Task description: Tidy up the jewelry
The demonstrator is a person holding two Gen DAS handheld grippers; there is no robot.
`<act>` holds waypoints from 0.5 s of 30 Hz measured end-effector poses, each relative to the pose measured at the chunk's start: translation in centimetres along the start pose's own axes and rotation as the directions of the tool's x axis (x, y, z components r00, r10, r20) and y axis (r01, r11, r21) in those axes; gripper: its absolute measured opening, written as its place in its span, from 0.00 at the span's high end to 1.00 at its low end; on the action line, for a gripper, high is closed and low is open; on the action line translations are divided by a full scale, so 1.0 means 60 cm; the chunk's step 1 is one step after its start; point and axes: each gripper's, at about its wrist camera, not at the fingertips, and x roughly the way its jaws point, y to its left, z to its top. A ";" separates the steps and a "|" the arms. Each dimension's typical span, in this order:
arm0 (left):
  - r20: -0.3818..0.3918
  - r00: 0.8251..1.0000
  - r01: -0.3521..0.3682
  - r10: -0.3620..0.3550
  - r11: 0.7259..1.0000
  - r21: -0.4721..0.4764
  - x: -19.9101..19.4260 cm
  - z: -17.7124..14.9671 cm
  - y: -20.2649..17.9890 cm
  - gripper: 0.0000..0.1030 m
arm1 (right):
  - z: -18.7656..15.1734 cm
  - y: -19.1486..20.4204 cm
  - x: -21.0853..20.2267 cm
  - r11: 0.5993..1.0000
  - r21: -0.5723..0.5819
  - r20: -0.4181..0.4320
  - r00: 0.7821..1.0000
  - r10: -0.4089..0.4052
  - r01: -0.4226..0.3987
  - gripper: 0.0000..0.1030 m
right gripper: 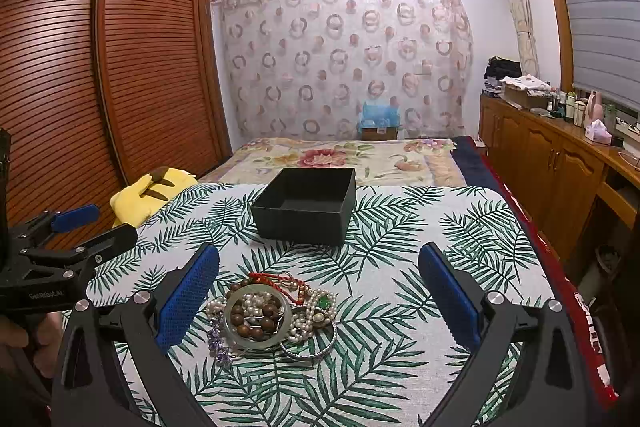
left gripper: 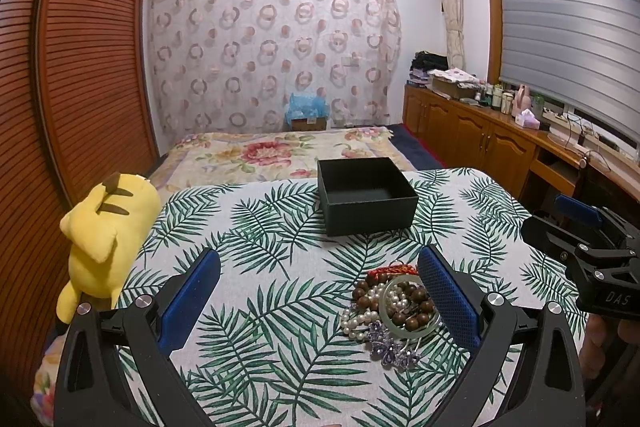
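Note:
A pile of jewelry (left gripper: 394,311) lies on the leaf-print cloth: a pale green bangle, brown wooden beads, white pearls, a red cord and purple crystal pieces. It also shows in the right wrist view (right gripper: 272,315), where a silver bangle lies at its right. A black open box (left gripper: 366,195) stands empty behind the pile, also in the right wrist view (right gripper: 306,203). My left gripper (left gripper: 320,271) is open, the pile just inside its right finger. My right gripper (right gripper: 320,267) is open, the pile near its left finger. Both hover above the cloth.
A yellow plush toy (left gripper: 106,227) lies at the table's left edge. A bed with a floral blanket (left gripper: 276,151) is behind the table. A wooden wardrobe (right gripper: 100,67) stands left, low cabinets (right gripper: 560,163) right.

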 end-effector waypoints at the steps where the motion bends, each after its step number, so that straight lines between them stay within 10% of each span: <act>1: 0.000 1.000 0.000 0.000 1.000 0.000 0.000 0.001 0.000 0.07 | 0.000 0.001 -0.001 1.000 0.000 0.000 1.000 0.001 -0.001 0.02; 15: 0.001 1.000 0.002 -0.002 1.000 0.000 0.000 0.000 0.000 0.07 | -0.001 0.000 0.001 1.000 0.001 0.001 1.000 -0.001 0.001 0.02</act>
